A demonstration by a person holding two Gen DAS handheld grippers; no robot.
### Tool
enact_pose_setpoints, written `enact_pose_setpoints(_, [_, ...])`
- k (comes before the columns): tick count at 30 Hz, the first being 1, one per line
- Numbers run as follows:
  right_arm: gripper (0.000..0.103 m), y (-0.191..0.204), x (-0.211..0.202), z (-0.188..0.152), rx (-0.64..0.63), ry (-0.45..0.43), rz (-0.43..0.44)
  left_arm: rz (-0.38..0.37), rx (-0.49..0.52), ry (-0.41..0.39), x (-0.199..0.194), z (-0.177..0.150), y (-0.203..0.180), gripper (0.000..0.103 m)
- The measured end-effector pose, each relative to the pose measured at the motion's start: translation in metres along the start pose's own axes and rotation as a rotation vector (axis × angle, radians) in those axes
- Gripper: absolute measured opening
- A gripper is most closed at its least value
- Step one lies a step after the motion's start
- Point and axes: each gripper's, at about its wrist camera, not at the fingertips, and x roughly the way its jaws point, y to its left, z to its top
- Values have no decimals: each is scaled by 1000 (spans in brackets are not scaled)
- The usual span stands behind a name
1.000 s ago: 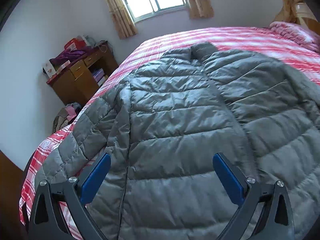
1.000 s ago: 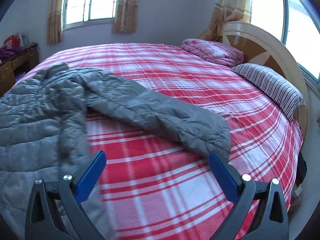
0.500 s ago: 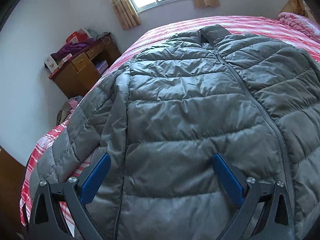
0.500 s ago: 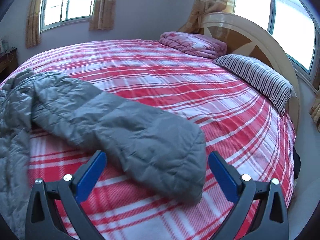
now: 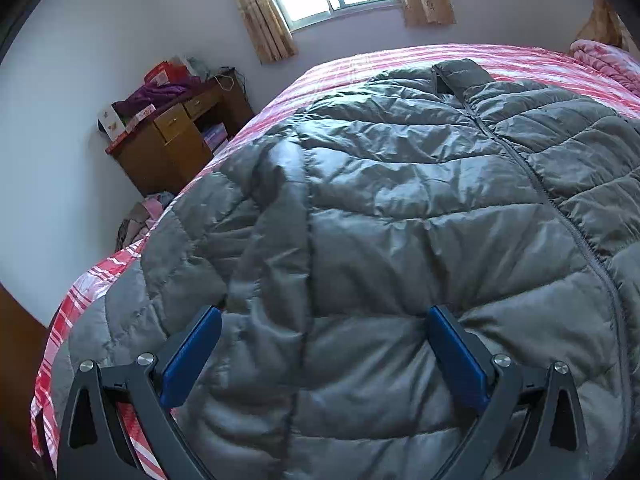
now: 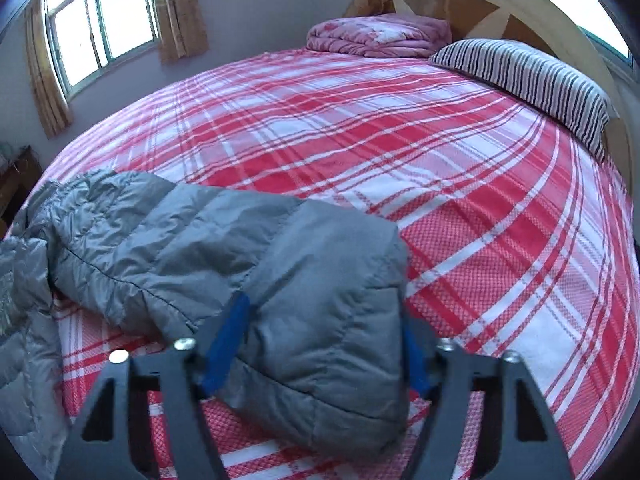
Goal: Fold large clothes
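Observation:
A grey quilted puffer jacket (image 5: 400,216) lies spread front-up on the red plaid bed, zipped, collar toward the window. My left gripper (image 5: 324,316) is open, its blue pads pressed down on the jacket's left side near the sleeve seam. In the right wrist view the jacket's sleeve (image 6: 224,248) stretches out across the bed. My right gripper (image 6: 324,320) has its jaws around the sleeve's cuff end (image 6: 332,320), partly closed; the right pad is hidden behind the fabric.
The bed sheet (image 6: 400,152) stretches beyond the sleeve. A striped pillow (image 6: 528,80) and a folded pink blanket (image 6: 376,36) lie by the headboard. A wooden desk (image 5: 176,140) with clutter stands by the wall left of the bed.
Both grippers moved forward and down onto the jacket. The right gripper reached the sleeve cuff and its jaws narrowed around it. The left gripper stayed open.

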Motion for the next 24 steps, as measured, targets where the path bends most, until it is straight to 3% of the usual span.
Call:
enact_pose_setpoints(1, [37, -1, -2, 1, -3, 3, 27, -2, -4, 2, 1, -1, 5, 102])
enact_pose_setpoints(4, [25, 1, -14, 3, -16, 0, 52, -11, -20, 7, 1, -3, 16, 102])
enact_pose_setpoints(12, [21, 52, -94, 32, -158, -200, 29, -55, -92, 13, -25, -4, 53, 102])
enact_pose_setpoints(17, [21, 115, -138, 42, -283, -304, 66, -73, -126, 3, -46, 0, 76, 102])
enact_pose_setpoints(24, [21, 202, -163, 27, -452, -379, 128, -147, -147, 15, -60, 3, 99, 102])
